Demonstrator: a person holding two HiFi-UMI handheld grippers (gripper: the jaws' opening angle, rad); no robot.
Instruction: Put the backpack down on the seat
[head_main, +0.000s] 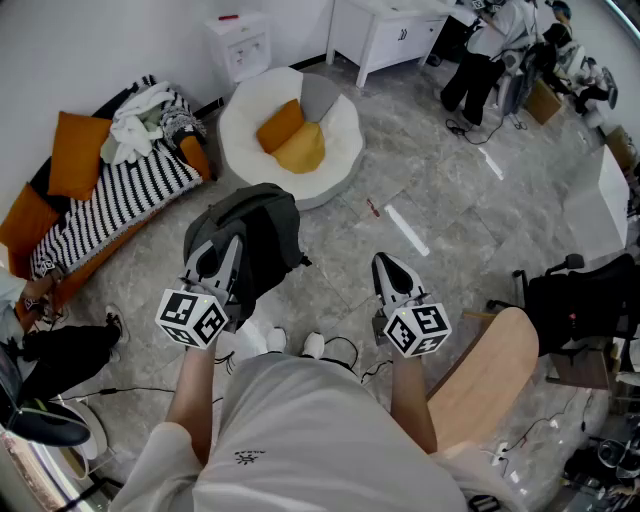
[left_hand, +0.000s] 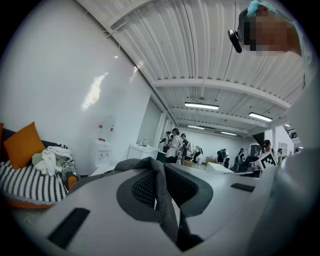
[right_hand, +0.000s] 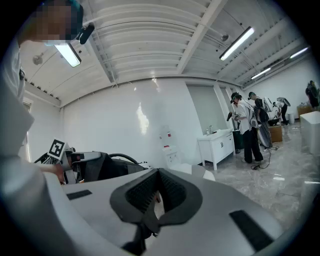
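A dark grey backpack (head_main: 262, 232) hangs in front of me above the floor. My left gripper (head_main: 222, 250) is shut on its grey strap (left_hand: 161, 192), which runs between the jaws in the left gripper view. My right gripper (head_main: 390, 268) is beside the bag to the right, apart from it, with its jaws shut and nothing in them. From the right gripper view (right_hand: 157, 192) the backpack (right_hand: 105, 167) shows to the left. A round white seat (head_main: 342, 150) with orange cushions (head_main: 300, 148) stands on the floor just beyond the bag.
A striped sofa (head_main: 110, 205) with orange cushions and loose clothes lies at the left. A white cabinet (head_main: 385, 35) and several people (head_main: 480, 60) are at the back right. A wooden chair back (head_main: 490, 375) and a black office chair (head_main: 585, 300) stand at my right.
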